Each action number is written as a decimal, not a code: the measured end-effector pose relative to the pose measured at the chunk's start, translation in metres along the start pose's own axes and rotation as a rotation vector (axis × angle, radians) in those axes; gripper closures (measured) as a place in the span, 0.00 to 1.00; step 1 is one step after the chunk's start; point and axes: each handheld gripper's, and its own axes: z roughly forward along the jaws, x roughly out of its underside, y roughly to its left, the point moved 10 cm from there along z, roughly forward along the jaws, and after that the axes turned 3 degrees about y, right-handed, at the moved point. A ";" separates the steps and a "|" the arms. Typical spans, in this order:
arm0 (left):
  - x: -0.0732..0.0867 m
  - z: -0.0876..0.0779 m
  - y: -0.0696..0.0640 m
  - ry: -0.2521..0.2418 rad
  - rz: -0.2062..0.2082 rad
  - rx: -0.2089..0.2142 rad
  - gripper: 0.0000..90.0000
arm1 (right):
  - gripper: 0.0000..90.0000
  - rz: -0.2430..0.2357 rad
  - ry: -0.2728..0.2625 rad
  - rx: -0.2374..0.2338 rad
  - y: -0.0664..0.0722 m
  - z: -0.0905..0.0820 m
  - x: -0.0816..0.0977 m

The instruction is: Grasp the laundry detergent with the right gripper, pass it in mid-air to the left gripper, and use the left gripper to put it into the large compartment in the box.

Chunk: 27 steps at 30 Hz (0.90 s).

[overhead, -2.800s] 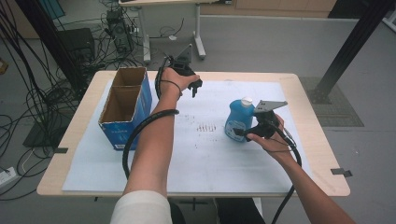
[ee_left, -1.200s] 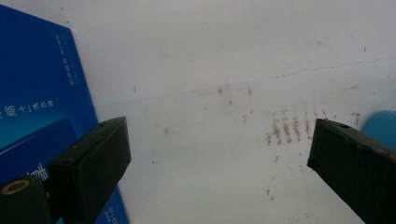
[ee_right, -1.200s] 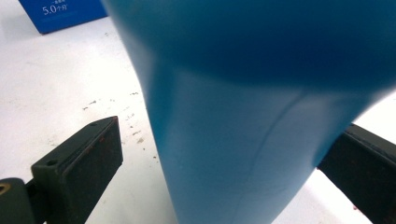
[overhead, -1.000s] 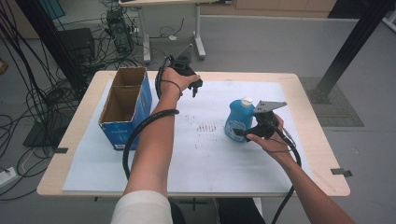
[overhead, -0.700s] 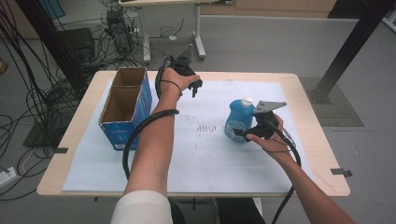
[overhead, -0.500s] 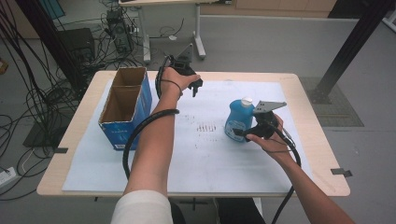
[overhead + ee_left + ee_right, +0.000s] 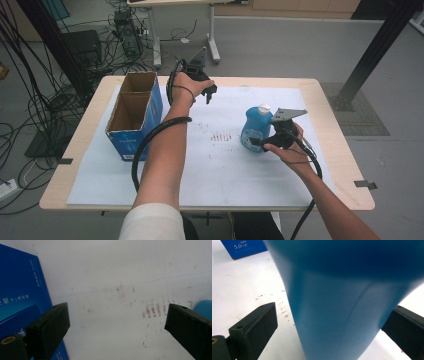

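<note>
high view over table point(image 7: 330, 145); gripper views low, close, sharing blue bottle point(image 7: 342, 302)

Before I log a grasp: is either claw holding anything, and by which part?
Nothing is gripped yet. The right claw straddles the blue bottle's lower body, jaws open; the left claw is open over the white sheet.

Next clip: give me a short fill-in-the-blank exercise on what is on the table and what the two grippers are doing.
1. The blue plastic bottle has a ____ cap.
2. The right gripper has that bottle between its jaws, which stand ____.
3. The open cardboard box with blue sides has ____ compartments.
4. The left gripper holds ____.

Missing words: white; open; two; nothing
</note>
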 end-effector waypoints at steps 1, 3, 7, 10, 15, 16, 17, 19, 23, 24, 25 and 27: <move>0.000 0.000 0.000 0.000 0.001 0.001 0.07 | 0.02 0.000 0.000 0.000 0.000 0.000 0.000; 0.000 0.000 -0.001 0.001 0.000 0.002 0.07 | 0.02 0.000 0.000 0.001 0.000 0.000 0.000; -0.001 0.000 -0.002 -0.001 0.001 0.005 0.07 | 0.02 0.001 -0.002 0.001 0.000 0.000 0.000; -0.001 0.000 -0.001 -0.001 0.002 0.004 0.07 | 0.02 0.001 -0.005 0.003 0.000 0.000 0.000; 0.000 0.001 -0.001 0.002 0.003 0.003 0.07 | 0.02 0.007 -0.001 0.007 -0.001 0.001 0.001; 0.000 0.002 -0.001 0.003 0.004 0.004 0.07 | 0.02 0.008 0.000 0.007 -0.002 0.001 0.001; 0.001 0.002 -0.001 0.005 0.004 0.003 0.07 | 0.03 0.008 0.002 0.007 -0.002 0.001 0.002; 0.000 0.003 -0.001 0.002 -0.001 0.002 0.07 | 0.05 0.006 0.002 0.005 -0.001 0.002 0.002; 0.001 0.004 0.000 0.004 0.004 0.002 0.07 | 0.09 0.002 -0.006 -0.001 0.000 0.003 0.001; 0.000 0.004 -0.001 0.001 0.002 0.004 0.07 | 0.10 0.001 -0.011 -0.004 0.000 0.004 0.001; 0.000 0.003 -0.002 -0.002 0.004 0.011 0.07 | 0.11 0.003 -0.011 -0.005 0.000 0.005 0.001; 0.000 0.003 -0.002 -0.002 0.004 0.012 0.07 | 0.12 0.004 -0.012 -0.007 0.000 0.005 0.001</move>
